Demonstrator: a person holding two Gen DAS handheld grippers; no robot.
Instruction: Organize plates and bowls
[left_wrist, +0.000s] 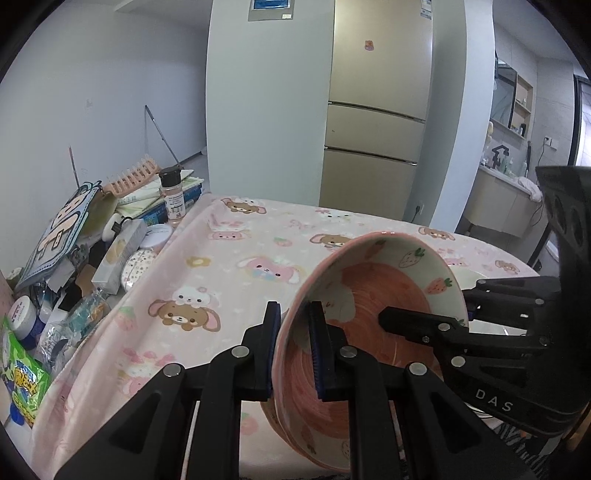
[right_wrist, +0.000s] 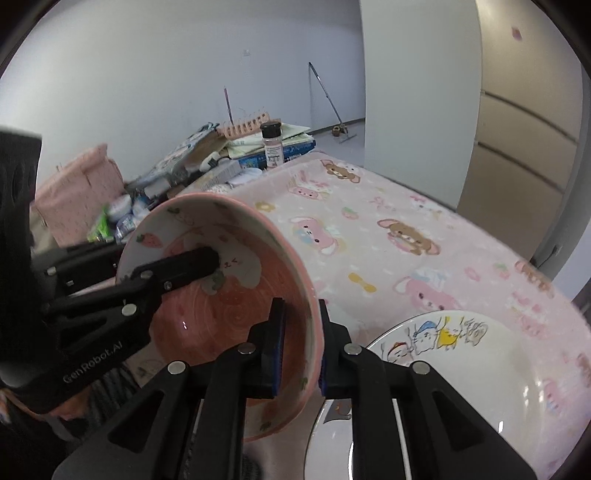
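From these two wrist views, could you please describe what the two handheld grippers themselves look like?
Both are matte black plastic with angular linkage arms joined by round silver pins. The left gripper has flat fingers faced with ribbed blue pads, as does the right gripper. White lettering marks the bodies: "GenRobot.AI" on the left one, "DAS" on the right one. No cables or sleeves show clearly.

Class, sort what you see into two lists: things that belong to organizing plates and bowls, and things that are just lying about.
Belongs to the job:
- pink strawberry bowl, gripped on opposite rims by left gripper and right gripper
- white cartoon plate

Just lying about:
- spice jar
- pink comb
- green snack packet
- fridge
- pink cartoon tablecloth
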